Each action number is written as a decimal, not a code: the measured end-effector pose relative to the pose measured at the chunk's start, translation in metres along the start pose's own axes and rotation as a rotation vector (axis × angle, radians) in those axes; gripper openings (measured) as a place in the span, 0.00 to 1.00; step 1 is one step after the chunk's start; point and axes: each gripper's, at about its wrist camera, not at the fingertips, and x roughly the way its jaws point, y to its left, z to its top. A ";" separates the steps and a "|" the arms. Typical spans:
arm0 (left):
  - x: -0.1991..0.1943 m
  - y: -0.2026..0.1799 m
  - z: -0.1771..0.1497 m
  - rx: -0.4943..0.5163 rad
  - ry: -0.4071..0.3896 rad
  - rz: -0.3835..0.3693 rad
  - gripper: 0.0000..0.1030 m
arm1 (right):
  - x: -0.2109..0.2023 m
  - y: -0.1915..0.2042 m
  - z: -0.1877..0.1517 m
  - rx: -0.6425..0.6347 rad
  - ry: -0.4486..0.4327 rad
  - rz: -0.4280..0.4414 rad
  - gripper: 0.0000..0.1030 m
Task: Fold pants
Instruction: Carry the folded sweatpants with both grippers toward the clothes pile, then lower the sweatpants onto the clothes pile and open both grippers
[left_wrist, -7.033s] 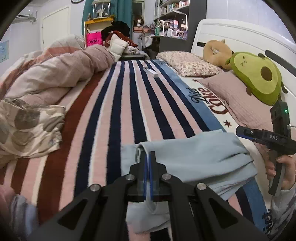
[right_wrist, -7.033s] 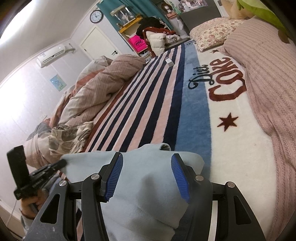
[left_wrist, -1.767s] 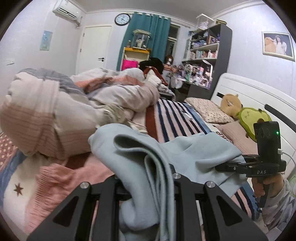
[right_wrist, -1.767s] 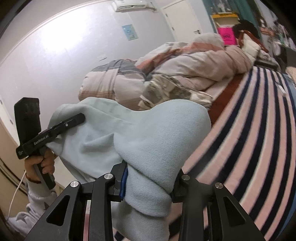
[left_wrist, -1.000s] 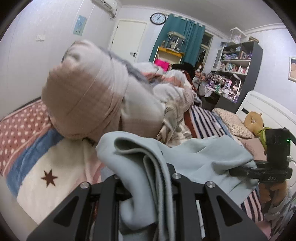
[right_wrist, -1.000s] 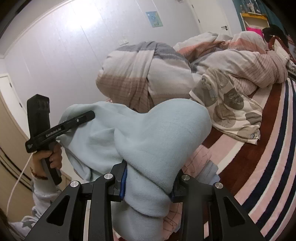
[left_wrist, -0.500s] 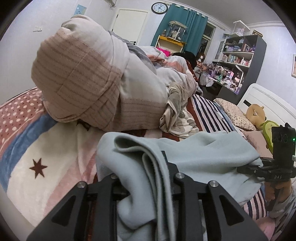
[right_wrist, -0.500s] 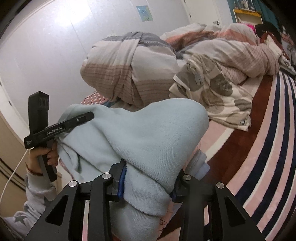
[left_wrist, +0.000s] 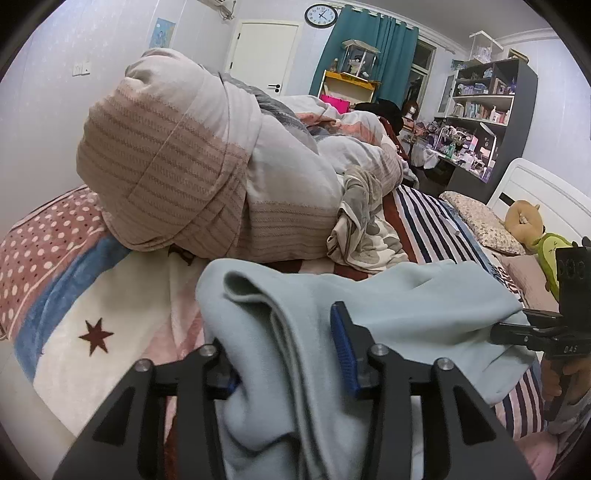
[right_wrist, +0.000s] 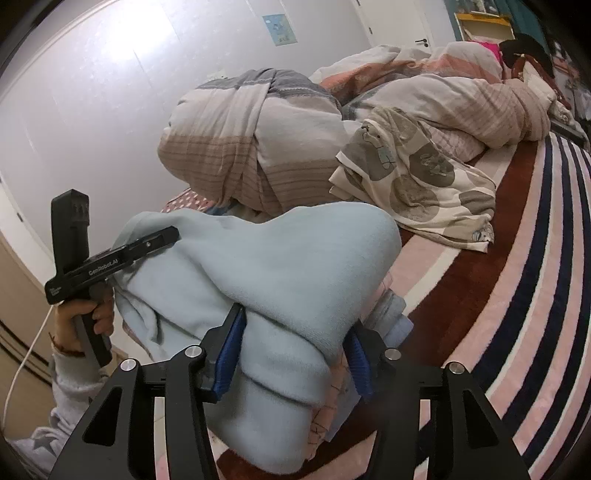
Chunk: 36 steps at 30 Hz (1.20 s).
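The folded light blue pants (left_wrist: 413, 306) lie in a thick bundle at the near end of the bed, on top of other folded clothes (right_wrist: 391, 314). My left gripper (left_wrist: 284, 354) is open, its fingers wide apart on either side of one end of the bundle. My right gripper (right_wrist: 295, 350) is open too, its blue pads (right_wrist: 231, 347) standing off the other end of the pants (right_wrist: 280, 266). Each gripper shows in the other's view, the left one (right_wrist: 110, 258) and the right one (left_wrist: 535, 332) both at the cloth's edge.
A big rolled striped duvet (left_wrist: 177, 166) lies just behind the pants. A bear-print cloth (right_wrist: 417, 173) lies beside it. The striped blanket (right_wrist: 535, 277) runs toward pillows (left_wrist: 476, 221) and an avocado plush (left_wrist: 554, 251) at the headboard.
Both grippers have opened: the jaws were shut on the pants half a second ago and now stand apart. The bundle has settled lower onto the clothes at the bed's end.
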 end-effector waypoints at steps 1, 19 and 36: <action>-0.001 -0.002 0.001 0.003 0.000 0.008 0.39 | -0.001 0.000 0.000 0.000 -0.001 0.000 0.47; -0.042 -0.032 0.004 0.052 -0.055 0.137 0.73 | -0.030 -0.001 -0.016 -0.011 -0.013 0.001 0.54; -0.065 -0.125 -0.023 0.115 -0.067 0.069 0.80 | -0.086 -0.012 -0.049 -0.015 -0.049 -0.019 0.72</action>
